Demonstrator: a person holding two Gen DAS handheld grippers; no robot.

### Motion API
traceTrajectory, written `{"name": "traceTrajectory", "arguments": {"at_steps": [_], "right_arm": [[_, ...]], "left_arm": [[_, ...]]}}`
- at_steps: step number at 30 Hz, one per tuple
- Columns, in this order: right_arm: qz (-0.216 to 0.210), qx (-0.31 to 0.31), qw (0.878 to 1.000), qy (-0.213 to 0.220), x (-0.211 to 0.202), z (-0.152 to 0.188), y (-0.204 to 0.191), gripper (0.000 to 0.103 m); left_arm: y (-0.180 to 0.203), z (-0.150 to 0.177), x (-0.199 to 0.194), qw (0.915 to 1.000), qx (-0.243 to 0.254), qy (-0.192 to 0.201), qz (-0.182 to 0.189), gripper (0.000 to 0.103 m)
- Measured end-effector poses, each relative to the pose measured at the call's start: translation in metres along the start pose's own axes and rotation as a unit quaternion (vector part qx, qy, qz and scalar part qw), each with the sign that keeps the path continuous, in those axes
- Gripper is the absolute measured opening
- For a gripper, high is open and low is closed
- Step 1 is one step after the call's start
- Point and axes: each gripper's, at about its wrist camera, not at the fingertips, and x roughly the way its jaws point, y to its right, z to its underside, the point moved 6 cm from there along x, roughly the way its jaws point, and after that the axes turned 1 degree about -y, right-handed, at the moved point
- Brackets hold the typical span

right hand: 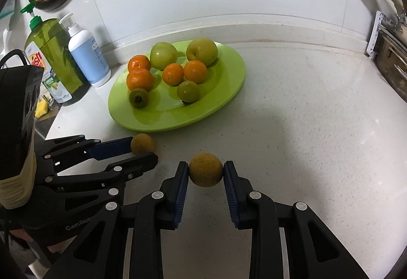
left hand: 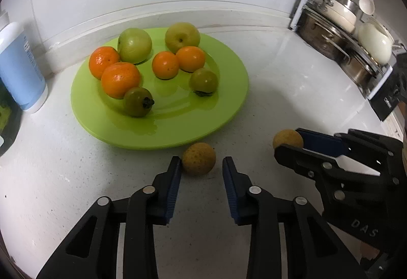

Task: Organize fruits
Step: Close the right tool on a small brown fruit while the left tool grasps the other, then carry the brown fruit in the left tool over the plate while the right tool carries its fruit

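both grippers are working on the two small brown-yellow fruits that are lying on the white counter (right hand: 318, 126) just in front of the green plate (left hand: 229, 111). the left gripper (left hand: 202, 164) is standing open around the fruit nearest the plate's front rim (left hand: 199, 159); one blue pad seems to be touching or nearly touching its side, while the other pad is standing clear with a gap, so nothing is being held there yet. the right gripper (right hand: 206, 173) is closing on the other fruit (right hand: 206, 169), a little further out from the plate, and both pads are pressing against its sides, so it looks gripped, though the fruit seems to be resting on the counter. judging by the task, the two are being taken at once so that they can be joined with the rest on the plate, and each gripper is coming in low and level so its pads meet the widest part of a round thing that could roll. both fruits are looking round, dull and slightly rough, speckled, smaller than the green apples (left hand: 134, 45). on the plate, the fruit is sitting toward the back and middle: two green apples at the far side, four oranges (left hand: 120, 79) in front of them, two small dark green fruits (left hand: 203, 80) nearest the front, leaving bare green rim toward the grippers. beyond the plate's left side a white and blue pump bottle (right hand: 87, 60) and a green soap bottle (right hand: 54, 60) are standing by the wall; to its right a rack of pots (left hand: 351, 32) is sitting.
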Motion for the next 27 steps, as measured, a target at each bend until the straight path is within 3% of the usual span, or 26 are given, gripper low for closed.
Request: {"name": "traceTrajectory", "arguments": {"at_steps": [15, 27], "right_arm": [[-0.008, -0.008, 1.0, 0.001, -0.001, 0.0, -0.003, 0.03], [-0.012, -0.02, 0.999, 0.025, -0.026, -0.005, -0.009, 0.03]], "left_arm": [[-0.004, 0.003, -0.016, 0.9998, -0.013, 0.013, 0.0, 0.028], [0.006, -0.004, -0.054, 0.9986, -0.014, 0.051, -0.007, 0.028]]}}
